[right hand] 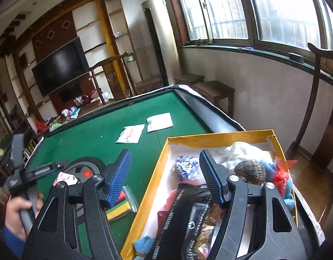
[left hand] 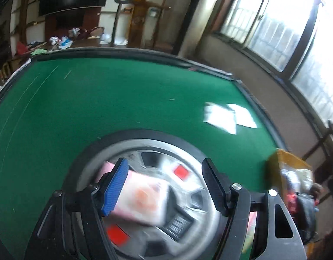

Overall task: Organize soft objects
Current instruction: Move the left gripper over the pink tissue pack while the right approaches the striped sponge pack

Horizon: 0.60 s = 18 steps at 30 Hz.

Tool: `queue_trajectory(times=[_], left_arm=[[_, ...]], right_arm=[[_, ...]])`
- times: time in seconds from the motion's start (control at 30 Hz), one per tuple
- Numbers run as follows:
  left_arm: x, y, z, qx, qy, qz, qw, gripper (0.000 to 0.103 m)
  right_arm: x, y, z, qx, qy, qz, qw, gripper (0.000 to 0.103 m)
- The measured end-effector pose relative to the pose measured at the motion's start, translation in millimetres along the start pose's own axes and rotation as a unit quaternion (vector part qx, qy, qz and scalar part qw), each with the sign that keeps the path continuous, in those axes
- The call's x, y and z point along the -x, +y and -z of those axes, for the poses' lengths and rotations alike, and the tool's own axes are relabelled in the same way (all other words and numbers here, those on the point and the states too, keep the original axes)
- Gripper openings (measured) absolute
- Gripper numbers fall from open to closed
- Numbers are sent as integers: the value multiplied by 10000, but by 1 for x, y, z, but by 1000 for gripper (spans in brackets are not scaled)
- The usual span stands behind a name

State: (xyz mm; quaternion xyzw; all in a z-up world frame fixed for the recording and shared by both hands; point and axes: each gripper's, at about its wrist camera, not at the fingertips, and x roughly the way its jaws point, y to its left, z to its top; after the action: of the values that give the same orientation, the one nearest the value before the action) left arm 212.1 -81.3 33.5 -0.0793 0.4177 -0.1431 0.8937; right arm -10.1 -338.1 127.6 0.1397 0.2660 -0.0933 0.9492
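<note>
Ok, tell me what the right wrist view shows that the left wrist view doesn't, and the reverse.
Only the right wrist view shows the inside of the yellow box: a black packet, a blue-and-white wrapped item and knitted things, plus a bag of coloured strips and the hand holding the left gripper. Only the left wrist view shows the pink packet close up, lying on the round centre panel below the open left gripper. Both show the green table and two white packets.

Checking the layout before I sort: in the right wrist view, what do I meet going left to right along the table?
Hand on the left gripper, pink packet, white packet, second white packet, yellow box.
</note>
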Motion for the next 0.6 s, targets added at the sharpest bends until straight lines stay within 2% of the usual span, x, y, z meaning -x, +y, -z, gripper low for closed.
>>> queue_trajectory(times=[0.13, 0.27, 0.4, 0.53, 0.6], left_arm=[[-30, 8, -4, -190, 430, 48, 9989, 71], [-33, 6, 4, -612, 572, -120, 9964, 71], [-25, 7, 26, -885, 962, -172, 9913, 71], [-1, 9, 54, -1178, 930, -167, 9885, 71], [11, 10, 68, -1131, 887, -117, 9895, 71]], right_arm=[[-5, 2, 2, 44, 92, -23, 9999, 66], [-9, 2, 3, 46, 172, -65, 9998, 66], [-10, 3, 4, 90, 197, -68, 9997, 66], [-10, 4, 5, 74, 232, -135, 9996, 66], [-10, 4, 6, 64, 236, -155, 9996, 66]])
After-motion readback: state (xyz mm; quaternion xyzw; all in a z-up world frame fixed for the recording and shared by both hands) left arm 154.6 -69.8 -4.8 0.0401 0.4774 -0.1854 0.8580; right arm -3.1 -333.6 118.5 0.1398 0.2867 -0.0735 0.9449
